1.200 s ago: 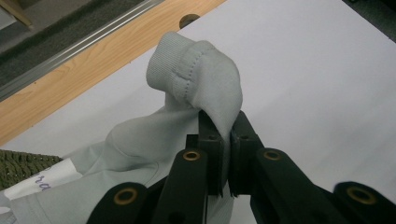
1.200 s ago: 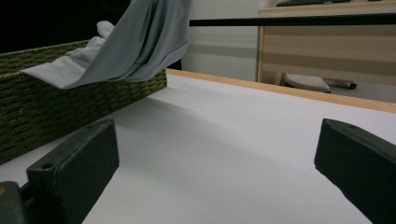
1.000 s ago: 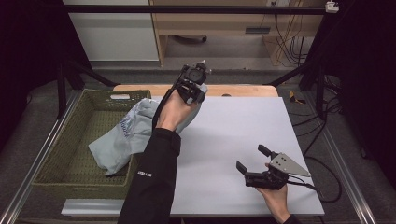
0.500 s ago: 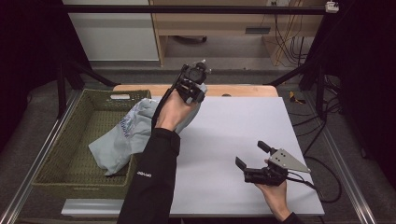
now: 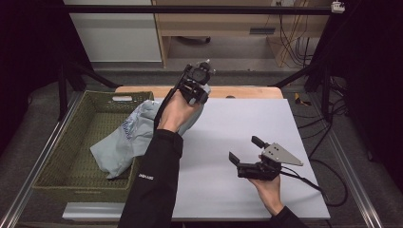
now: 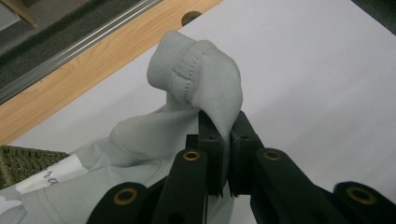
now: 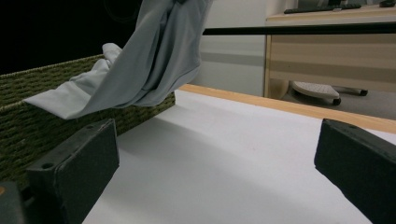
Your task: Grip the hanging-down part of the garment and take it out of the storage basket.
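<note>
Only the right tool is shifting slightly, jaws spread, while the left tool is pinching the grey sweatshirt's cuff, lifting it partway out of the woven basket over the surface.

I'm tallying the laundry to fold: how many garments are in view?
1: a pale grey sweatshirt, draped from the green woven basket and lifted by its cuff in the left gripper. More may lie hidden beneath it.

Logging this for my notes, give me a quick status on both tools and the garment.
Left tool shut on grey garment, lifting it from green basket. Right tool open, low over white table. Nothing between them.
</note>
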